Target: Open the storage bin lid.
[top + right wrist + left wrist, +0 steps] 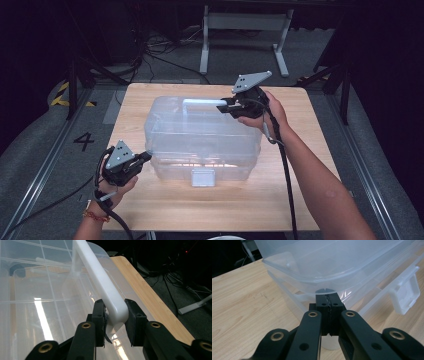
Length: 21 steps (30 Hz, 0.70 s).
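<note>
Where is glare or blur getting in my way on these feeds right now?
High view: dark surround, bright reflection low on the clear box front, table evenly lit. Left gripper view: own arms at the bottom soft, box rim and latch sharp. Right gripper view: a white glare streak on the lid, the handle near overexposed.

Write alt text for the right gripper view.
The right gripper is clamped on the white handle of a clear plastic box, gripping near the handle's end. The wooden table edge runs along the right, with dark floor and cables beyond.
</note>
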Motion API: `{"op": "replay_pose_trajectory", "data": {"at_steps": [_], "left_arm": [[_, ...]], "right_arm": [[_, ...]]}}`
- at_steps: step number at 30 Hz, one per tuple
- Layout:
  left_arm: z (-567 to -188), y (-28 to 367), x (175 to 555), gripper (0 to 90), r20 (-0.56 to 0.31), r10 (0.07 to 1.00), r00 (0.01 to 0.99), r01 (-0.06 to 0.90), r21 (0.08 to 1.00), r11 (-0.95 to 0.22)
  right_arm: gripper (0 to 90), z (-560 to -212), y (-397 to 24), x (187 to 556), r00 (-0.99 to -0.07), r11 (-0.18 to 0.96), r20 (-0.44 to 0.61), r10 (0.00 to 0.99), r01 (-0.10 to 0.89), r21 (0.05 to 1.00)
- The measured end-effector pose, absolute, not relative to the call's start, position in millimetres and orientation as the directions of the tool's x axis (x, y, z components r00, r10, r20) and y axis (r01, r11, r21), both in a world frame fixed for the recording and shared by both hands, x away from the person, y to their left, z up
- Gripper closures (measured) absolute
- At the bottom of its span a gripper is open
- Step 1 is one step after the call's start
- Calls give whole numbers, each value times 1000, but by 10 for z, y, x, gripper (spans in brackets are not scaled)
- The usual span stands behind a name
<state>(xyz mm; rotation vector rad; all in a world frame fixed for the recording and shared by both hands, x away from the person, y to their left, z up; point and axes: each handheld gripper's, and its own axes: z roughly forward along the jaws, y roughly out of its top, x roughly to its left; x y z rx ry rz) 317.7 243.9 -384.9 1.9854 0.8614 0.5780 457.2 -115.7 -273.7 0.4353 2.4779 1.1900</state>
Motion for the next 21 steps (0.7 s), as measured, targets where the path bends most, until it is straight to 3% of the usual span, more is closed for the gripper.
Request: {"op": "replay_pose_trajectory", "data": {"at_steps": [2,4,7,14,21], "left_arm": [[-3842,2442,3175,899,72,754,653,347,856,-382],[-3837,2445,3178,899,73,753,654,345,857,-383],[-3834,2445,3180,899,72,752,655,342,859,-380],[-3809,2435,3161,899,76,756,650,337,862,-377],[-3803,2432,3148,898,92,753,651,329,860,-390]], "right_arm": [[702,-2726,-1169,4565,-884,594,-188,427,118,795],[604,-2700,-1210,4542,-871,578,-189,453,126,806],[614,-2656,-1316,4486,-859,559,-202,471,114,821],[521,-2611,-1609,4328,-835,528,-232,499,81,845],[460,-2626,-1944,4255,-818,485,-199,540,109,868]]}}
